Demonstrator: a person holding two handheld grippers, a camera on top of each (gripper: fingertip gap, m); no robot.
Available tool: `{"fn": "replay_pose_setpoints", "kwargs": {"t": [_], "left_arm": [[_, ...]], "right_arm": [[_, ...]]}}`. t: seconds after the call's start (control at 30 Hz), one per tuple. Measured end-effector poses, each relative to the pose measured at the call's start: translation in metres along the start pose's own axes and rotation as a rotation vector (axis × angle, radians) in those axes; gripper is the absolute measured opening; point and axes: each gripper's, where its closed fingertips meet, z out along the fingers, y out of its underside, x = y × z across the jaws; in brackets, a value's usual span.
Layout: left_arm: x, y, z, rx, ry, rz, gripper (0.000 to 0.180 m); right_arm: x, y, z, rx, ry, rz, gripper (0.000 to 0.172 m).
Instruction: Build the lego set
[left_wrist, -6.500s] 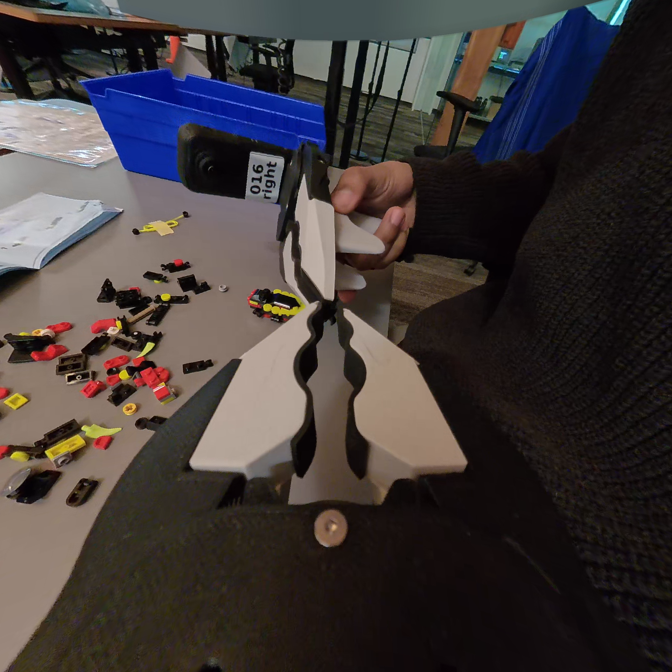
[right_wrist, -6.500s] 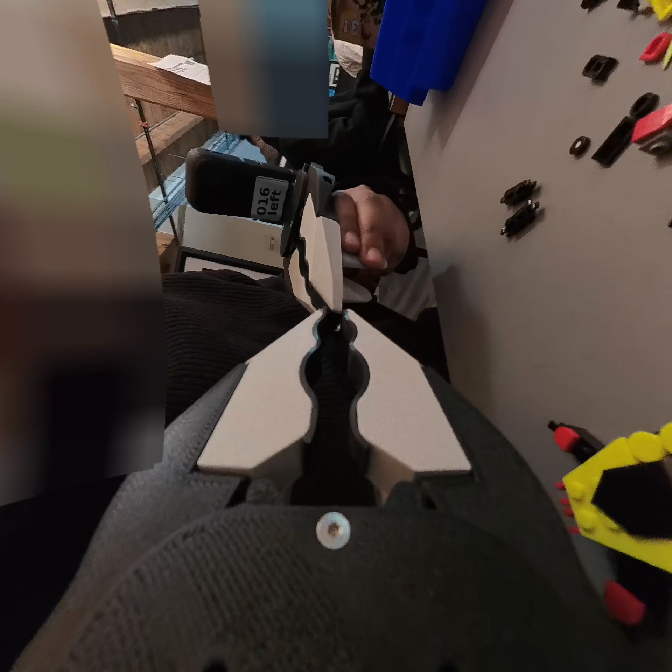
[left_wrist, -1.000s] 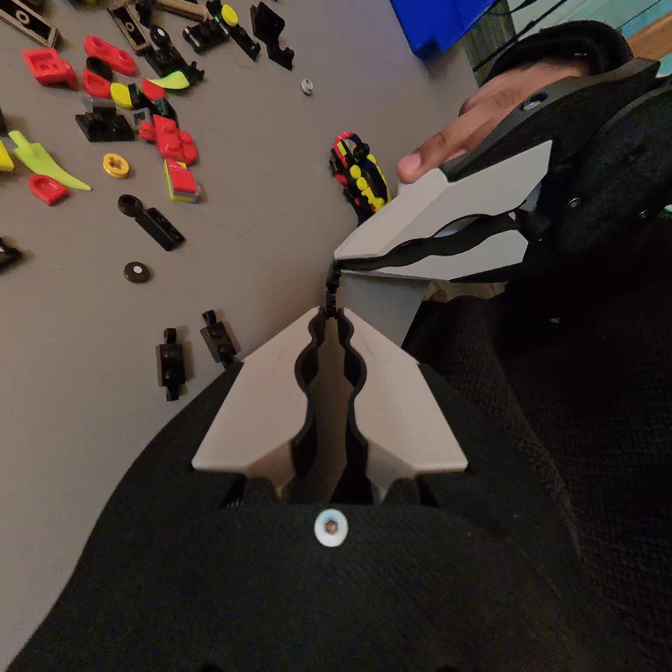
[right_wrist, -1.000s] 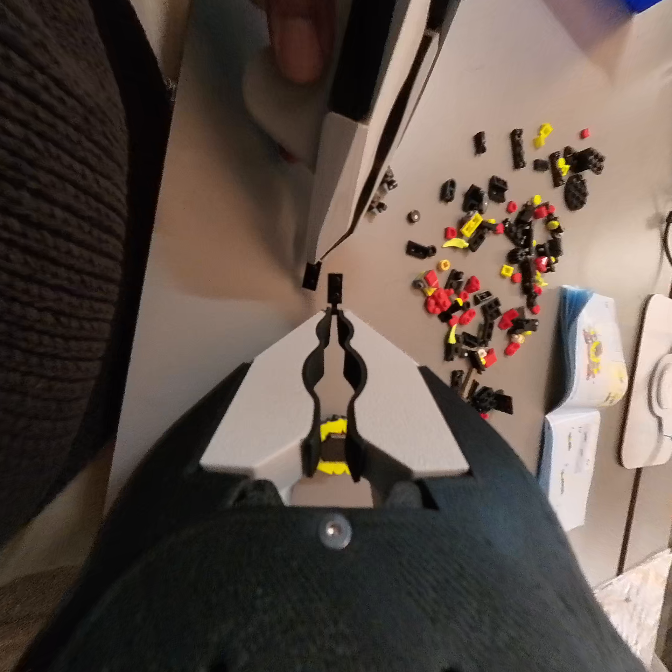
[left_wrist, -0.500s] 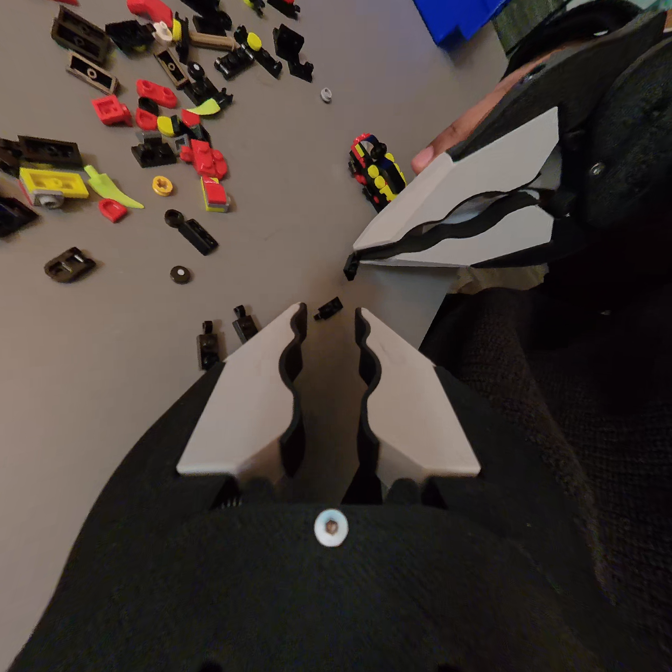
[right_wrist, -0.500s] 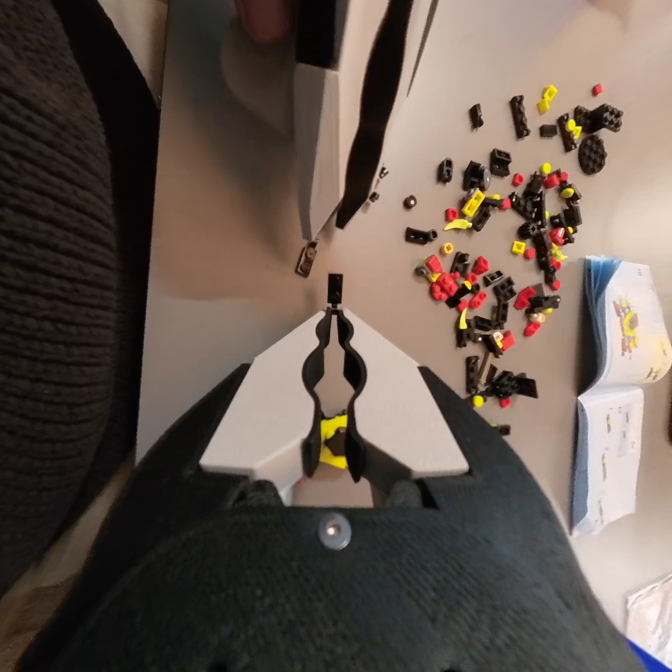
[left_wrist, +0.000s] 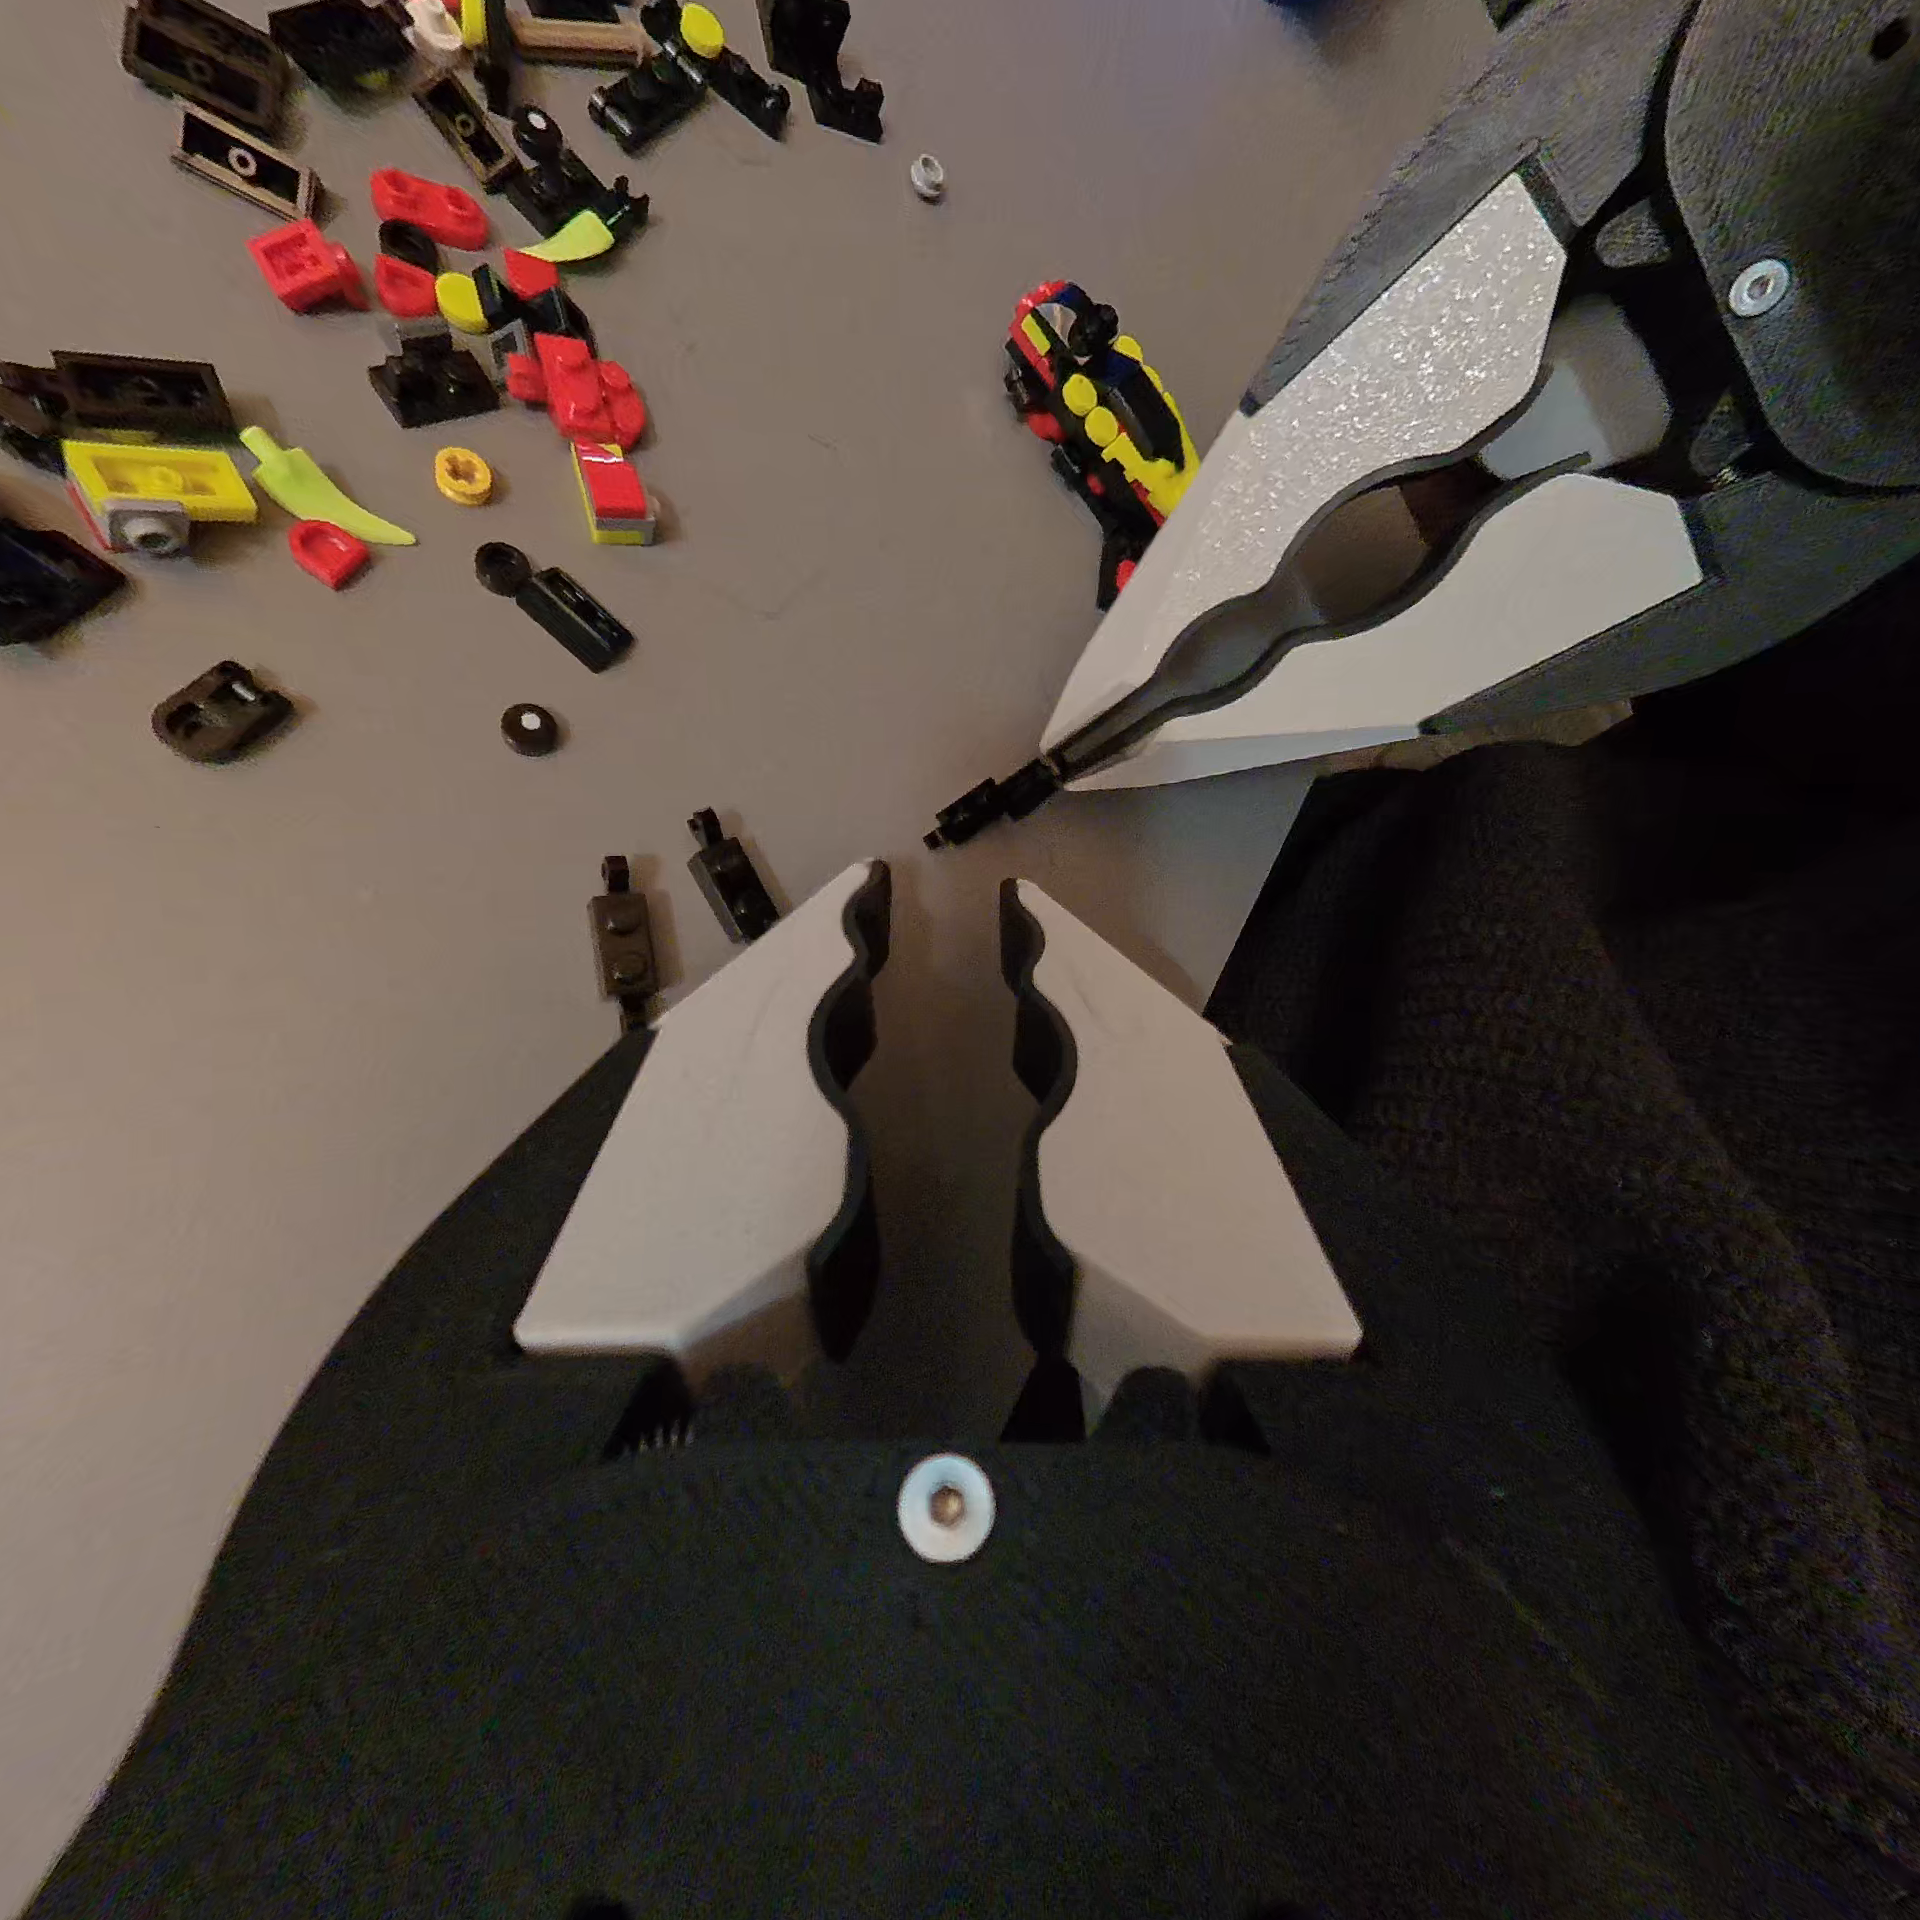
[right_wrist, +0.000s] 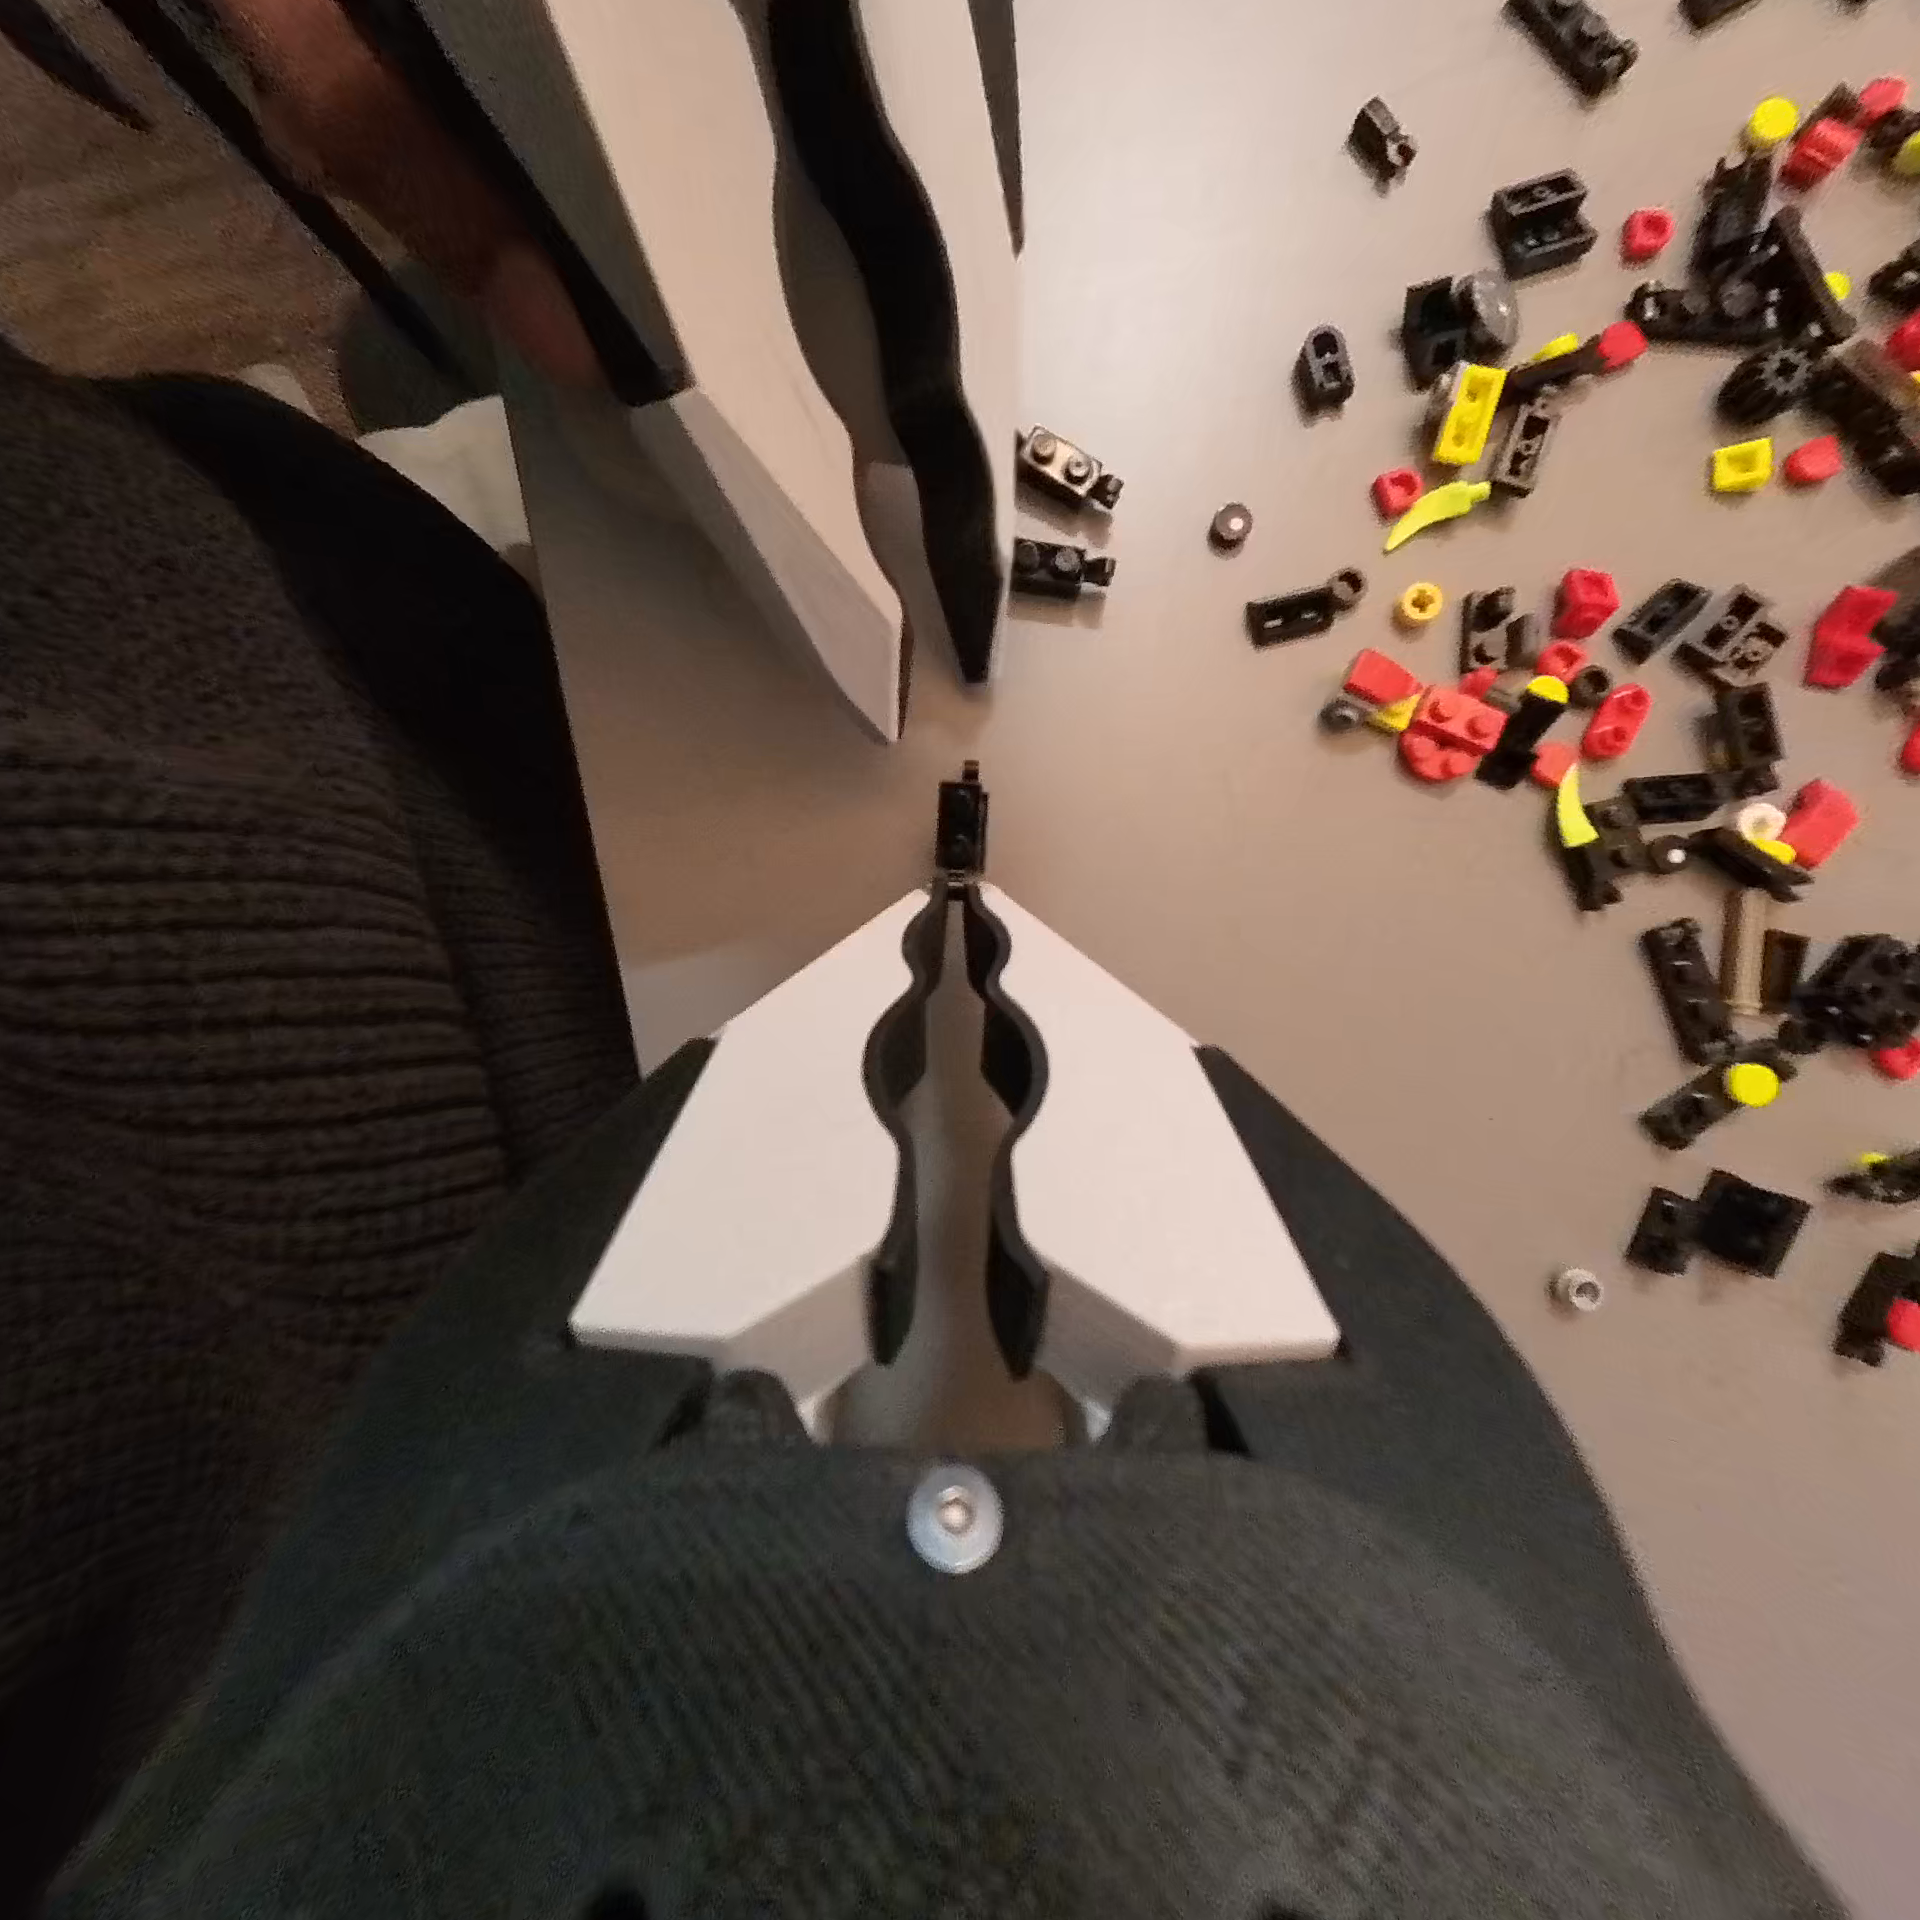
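Pinching a small black hinge plate (right_wrist: 961, 821) by its near end, right gripper (right_wrist: 958, 883) clenched on it, pads pressed against either side, plate sticking straight out past the tips over the grey table (right_wrist: 1195, 935). Just beyond that plate, left gripper (left_wrist: 943, 881) released, fingers (left_wrist: 800, 997) parted with bare table between them, nothing in the grasp. Plate tip just short of the left jaws' opening, apart from both fingers. Just beside the left jaws, on their left, two black hinge plates (left_wrist: 675, 914) lying on the table, one partly under a finger. Farther ahead and left, a black round stud (left_wrist: 530, 727), then a scatter of loose bricks (left_wrist: 468, 395), red, yellow and black. Ahead and right, behind the right gripper, a small built model (left_wrist: 1101, 416) in the same colours.
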Motion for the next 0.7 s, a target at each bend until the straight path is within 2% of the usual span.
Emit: {"fn": "replay_pose_setpoints", "kwargs": {"t": [0.7], "left_arm": [[0.01,0.0008,0.0066,-0.007,0.065,-0.033,0.017]], "right_arm": [[0.0015,0.0053,0.0082,-0.032,-0.007,-0.023,0.001]]}}
